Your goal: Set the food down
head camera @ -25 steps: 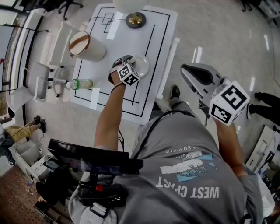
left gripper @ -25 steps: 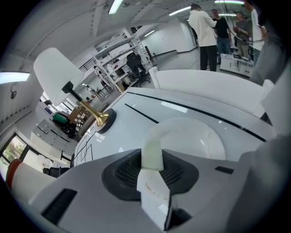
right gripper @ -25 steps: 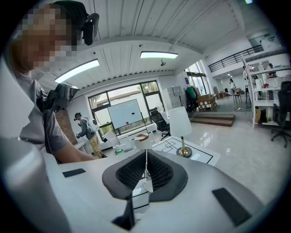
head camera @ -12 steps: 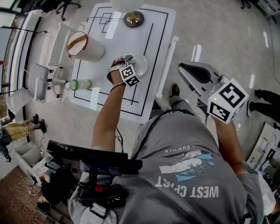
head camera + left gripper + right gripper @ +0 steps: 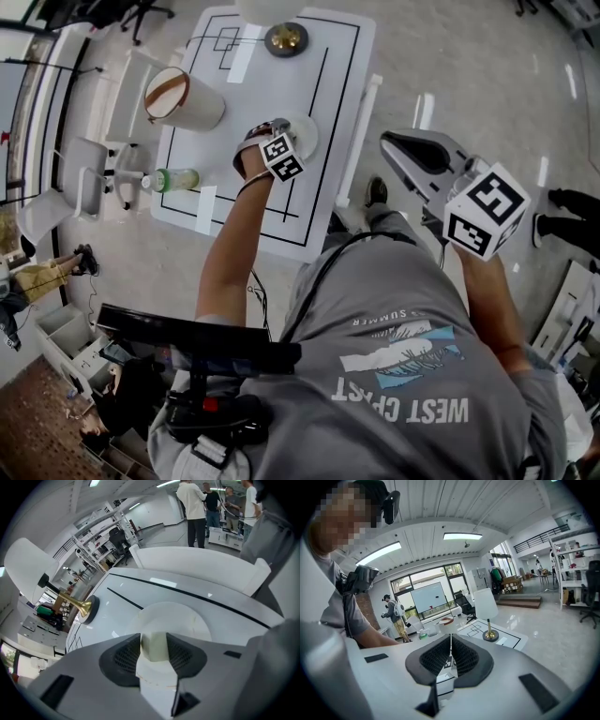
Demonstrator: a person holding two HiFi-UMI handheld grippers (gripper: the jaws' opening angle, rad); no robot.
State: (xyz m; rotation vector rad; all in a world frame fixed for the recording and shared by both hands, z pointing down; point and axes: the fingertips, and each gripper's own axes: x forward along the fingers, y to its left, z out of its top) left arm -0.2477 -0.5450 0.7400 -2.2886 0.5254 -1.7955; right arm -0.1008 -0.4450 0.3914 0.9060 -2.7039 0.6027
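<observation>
A pale cream piece of food (image 5: 154,645) sits between the dark pads of my left gripper (image 5: 154,649). The jaws are opening, and the pads still touch the food on both sides. This gripper hangs just over a white plate (image 5: 180,618) on the white table. In the head view the left gripper (image 5: 276,129) is at the plate's (image 5: 307,138) near-left rim. My right gripper (image 5: 413,154) is held in the air to the right of the table, away from it. Its jaws (image 5: 450,656) are shut with nothing between them.
The white table (image 5: 246,217) has black lines on it. A brass lamp base (image 5: 285,39) stands at its far end, a tan tub (image 5: 184,99) at the left and a green bottle (image 5: 174,179) at the left edge. White chairs (image 5: 90,174) stand left. People stand beyond the table (image 5: 194,501).
Almost nothing differs: the left gripper stays over the plate and shifts only slightly, and the right gripper keeps its place in the air.
</observation>
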